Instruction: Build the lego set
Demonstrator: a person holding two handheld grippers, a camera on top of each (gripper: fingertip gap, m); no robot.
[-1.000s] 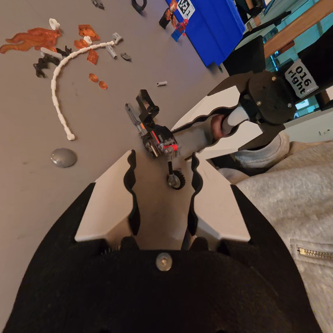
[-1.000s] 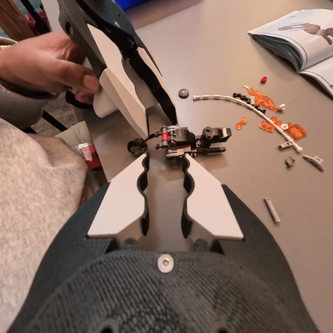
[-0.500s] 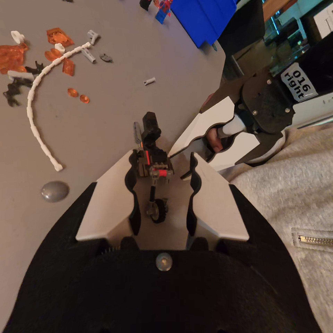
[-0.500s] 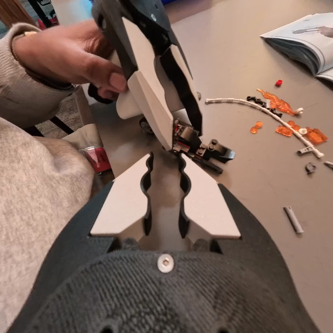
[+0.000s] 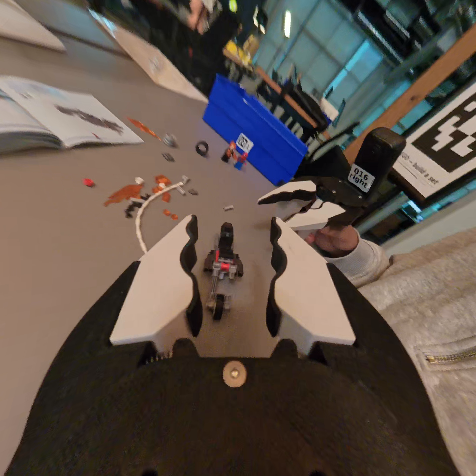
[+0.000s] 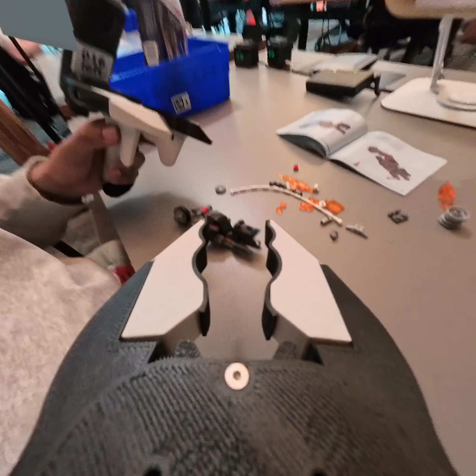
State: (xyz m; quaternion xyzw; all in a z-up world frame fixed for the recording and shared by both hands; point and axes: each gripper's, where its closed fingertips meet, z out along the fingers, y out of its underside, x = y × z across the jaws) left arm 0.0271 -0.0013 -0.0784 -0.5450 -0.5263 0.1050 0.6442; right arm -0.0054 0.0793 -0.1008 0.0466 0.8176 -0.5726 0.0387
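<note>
The partly built black, red and grey lego motorcycle (image 5: 223, 265) lies on the grey table with its small front wheel toward me. In the left wrist view it shows between the fingers of my open left gripper (image 5: 232, 221), which holds nothing. In the right wrist view the build (image 6: 226, 231) lies just beyond my open, empty right gripper (image 6: 235, 224). The left gripper (image 6: 189, 150) shows there raised above the table at the left, held by a hand. The right gripper (image 5: 273, 211) shows at the right of the left wrist view, off the build.
Loose parts lie beyond the build: a white chain (image 6: 283, 193), orange flame pieces (image 6: 309, 203), a red stud (image 5: 88, 182), grey wheels (image 6: 453, 217), a black tyre (image 5: 202, 148) and two minifigures (image 5: 235, 154). An open booklet (image 6: 360, 146) and a blue bin (image 5: 252, 139) stand farther back. Left tips to right tips: about 10 centimetres. About 11 centimetres separates my left fingertips from the white chain (image 6: 283, 193). Seen from the left wrist view (image 5: 144, 208) as well.
Both grippers have lifted and drawn back from the build, and their views now tilt up toward the room. The left gripper no longer straddles the build, which stays on the table.
</note>
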